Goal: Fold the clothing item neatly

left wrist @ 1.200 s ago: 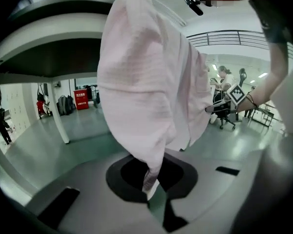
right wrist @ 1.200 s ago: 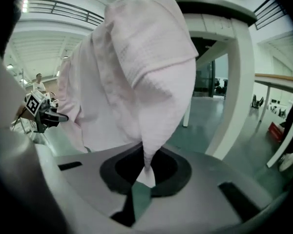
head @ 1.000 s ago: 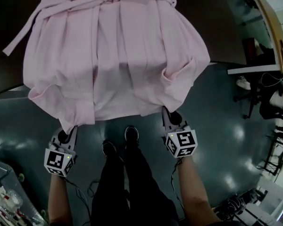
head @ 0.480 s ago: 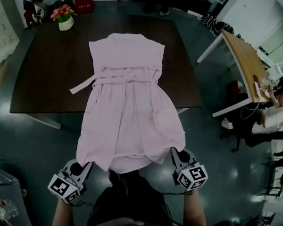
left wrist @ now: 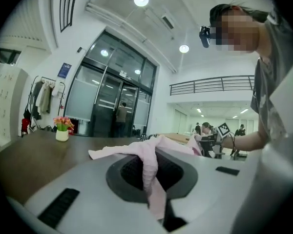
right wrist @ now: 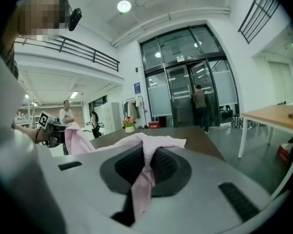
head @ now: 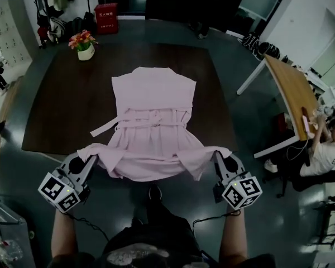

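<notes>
Soft pink dress [head: 153,121], belted waist, lies flat on dark wood table [head: 56,110]. Left claw [head: 92,161] and right claw [head: 216,155] each clamped on thin, bunched hem corner.

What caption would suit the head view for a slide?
Left gripper and right gripper each clamp a hem corner of a pink dress whose top lies on a dark table.

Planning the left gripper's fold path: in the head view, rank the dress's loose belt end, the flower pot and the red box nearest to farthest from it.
1. Belt end of the dress, just beyond the left gripper, on the table.
2. Flower pot, table's far left corner.
3. Red box, beyond the table's far edge.
</notes>
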`<state>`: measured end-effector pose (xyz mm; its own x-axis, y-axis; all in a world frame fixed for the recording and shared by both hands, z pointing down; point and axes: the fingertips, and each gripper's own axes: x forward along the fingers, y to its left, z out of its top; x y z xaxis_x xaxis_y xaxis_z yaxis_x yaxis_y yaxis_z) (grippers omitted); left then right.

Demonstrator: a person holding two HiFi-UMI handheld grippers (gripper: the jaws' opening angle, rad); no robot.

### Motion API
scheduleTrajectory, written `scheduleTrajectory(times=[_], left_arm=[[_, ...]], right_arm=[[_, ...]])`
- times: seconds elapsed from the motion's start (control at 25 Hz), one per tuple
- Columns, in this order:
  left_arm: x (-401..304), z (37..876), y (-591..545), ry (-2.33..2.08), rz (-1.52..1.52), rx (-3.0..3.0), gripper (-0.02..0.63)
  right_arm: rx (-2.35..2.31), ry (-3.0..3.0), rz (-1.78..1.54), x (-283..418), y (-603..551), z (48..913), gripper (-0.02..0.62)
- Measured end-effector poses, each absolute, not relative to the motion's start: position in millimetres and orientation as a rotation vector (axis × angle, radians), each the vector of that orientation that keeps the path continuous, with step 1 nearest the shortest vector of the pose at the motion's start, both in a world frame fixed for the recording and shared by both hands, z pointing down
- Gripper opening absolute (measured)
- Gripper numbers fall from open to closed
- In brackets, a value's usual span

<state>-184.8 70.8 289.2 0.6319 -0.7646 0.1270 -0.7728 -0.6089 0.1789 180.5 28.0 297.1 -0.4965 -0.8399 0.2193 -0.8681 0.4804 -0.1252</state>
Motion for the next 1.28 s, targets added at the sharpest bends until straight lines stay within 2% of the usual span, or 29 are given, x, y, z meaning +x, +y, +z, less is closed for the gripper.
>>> scheduleTrajectory(times=[0.36,0.64,0.88,1.12,1.28], left_arm=[[-195,223,-119,-1.456,0.019,2.605,0.026],[-229,230,-267,-1.456,0.112,2.569,0.026],[-250,286,-411,-1.375,0.212,2.502,0.026],[-263,389,-532,-1.295,0.398,2.405,0.026],[-269,451,-574,-1.230,0.541,2.319,0.026]], right_arm=[[1.476,-2.653,0.285,189,-169,234,0.011],[1.487,-2.589,0.251,161,-325,225,0.011],[1.478,-2.439,0.342,140,-460,279,0.011],[1.491,-2.239,0.496,126,-580,382,0.012],[1.504,-2.079,0.569,115,-619,449,0.026]])
